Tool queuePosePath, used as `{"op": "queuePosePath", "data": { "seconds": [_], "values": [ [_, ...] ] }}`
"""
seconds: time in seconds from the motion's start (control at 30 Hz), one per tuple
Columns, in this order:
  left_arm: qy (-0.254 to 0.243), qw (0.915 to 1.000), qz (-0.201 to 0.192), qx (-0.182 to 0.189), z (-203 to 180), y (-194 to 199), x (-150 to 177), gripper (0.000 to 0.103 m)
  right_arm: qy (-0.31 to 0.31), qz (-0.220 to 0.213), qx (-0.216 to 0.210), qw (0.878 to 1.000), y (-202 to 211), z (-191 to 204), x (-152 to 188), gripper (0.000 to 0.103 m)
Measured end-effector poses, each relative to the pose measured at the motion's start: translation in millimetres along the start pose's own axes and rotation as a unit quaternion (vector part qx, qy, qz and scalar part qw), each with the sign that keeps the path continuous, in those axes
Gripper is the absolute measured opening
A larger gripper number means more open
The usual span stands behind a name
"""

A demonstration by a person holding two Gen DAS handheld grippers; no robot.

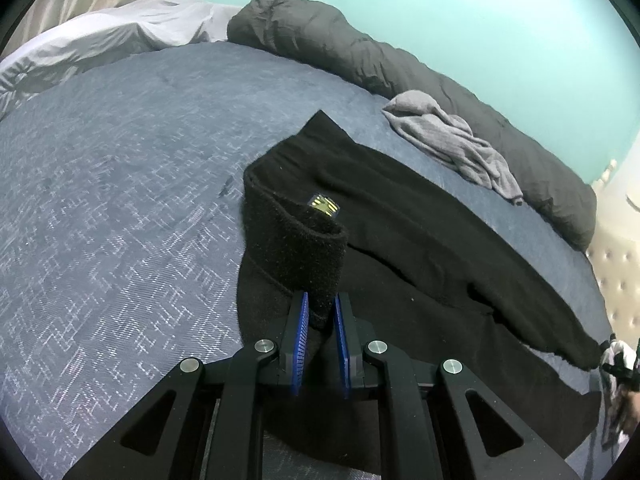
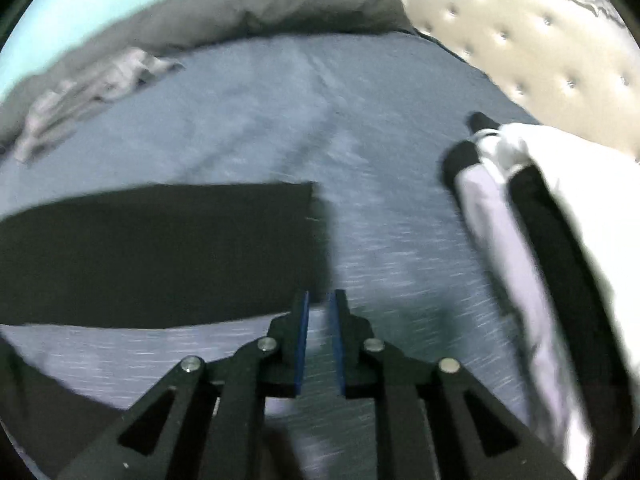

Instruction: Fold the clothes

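The black trousers (image 1: 420, 248) lie spread on the blue bedspread (image 1: 120, 200), legs stretched away toward the cream tufted headboard (image 1: 624, 280). Their waistband (image 1: 296, 236) is lifted off the bed and curled over, a small yellow label (image 1: 325, 206) showing inside it. The left hand-held gripper (image 1: 321, 312) pinches this waistband, its blue pads pressed against the fabric from both sides.

In the right wrist view, which is blurred, a flat black stretch of the trousers (image 2: 160, 252) ends in a straight edge just ahead and left of the right hand-held gripper (image 2: 319, 308). That gripper's pads stand a narrow gap apart with only bedspread (image 2: 380, 200) showing between them; it grips nothing.

Beyond the trousers, a crumpled grey garment (image 1: 452, 140) rests against a dark grey duvet roll (image 1: 400, 64) that runs along the turquoise wall (image 1: 480, 20). A white sheet (image 1: 100, 36) is bunched at the far left of the bed. Near the headboard lies a black-and-white garment (image 2: 532, 248).
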State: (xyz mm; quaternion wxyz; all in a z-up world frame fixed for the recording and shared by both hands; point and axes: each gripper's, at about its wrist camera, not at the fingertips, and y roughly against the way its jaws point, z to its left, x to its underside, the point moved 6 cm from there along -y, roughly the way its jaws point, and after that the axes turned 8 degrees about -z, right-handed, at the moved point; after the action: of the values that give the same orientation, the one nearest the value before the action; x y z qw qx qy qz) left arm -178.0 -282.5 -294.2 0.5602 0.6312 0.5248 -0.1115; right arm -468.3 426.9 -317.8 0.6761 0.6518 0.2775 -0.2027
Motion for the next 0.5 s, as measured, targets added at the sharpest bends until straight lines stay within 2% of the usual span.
{"op": "queuePosePath", "data": {
  "seconds": [0.17, 0.4, 0.47, 0.5],
  "values": [
    [0.011, 0.9999, -0.011, -0.004, 15.8, 13.5, -7.3, 0.015, -0.026, -0.008, -0.089, 0.996, 27.7, 60.2, 10.8, 0.014],
    [0.046, 0.9987, -0.012, -0.02, 57.8, 27.7, -13.5, 0.016, 0.003, 0.015, -0.167, 0.986, 58.7, 161.2, 42.3, 0.02],
    [0.053, 0.9984, -0.006, -0.017, 66.8, 28.3, -13.0, 0.028, 0.011, 0.021, -0.182, 0.983, 64.9, 183.2, 50.0, 0.021],
    [0.054, 0.9985, -0.002, -0.014, 69.0, 26.9, -11.4, 0.029, 0.015, 0.024, -0.189, 0.982, 67.4, 194.1, 54.1, 0.022]
  ]
}}
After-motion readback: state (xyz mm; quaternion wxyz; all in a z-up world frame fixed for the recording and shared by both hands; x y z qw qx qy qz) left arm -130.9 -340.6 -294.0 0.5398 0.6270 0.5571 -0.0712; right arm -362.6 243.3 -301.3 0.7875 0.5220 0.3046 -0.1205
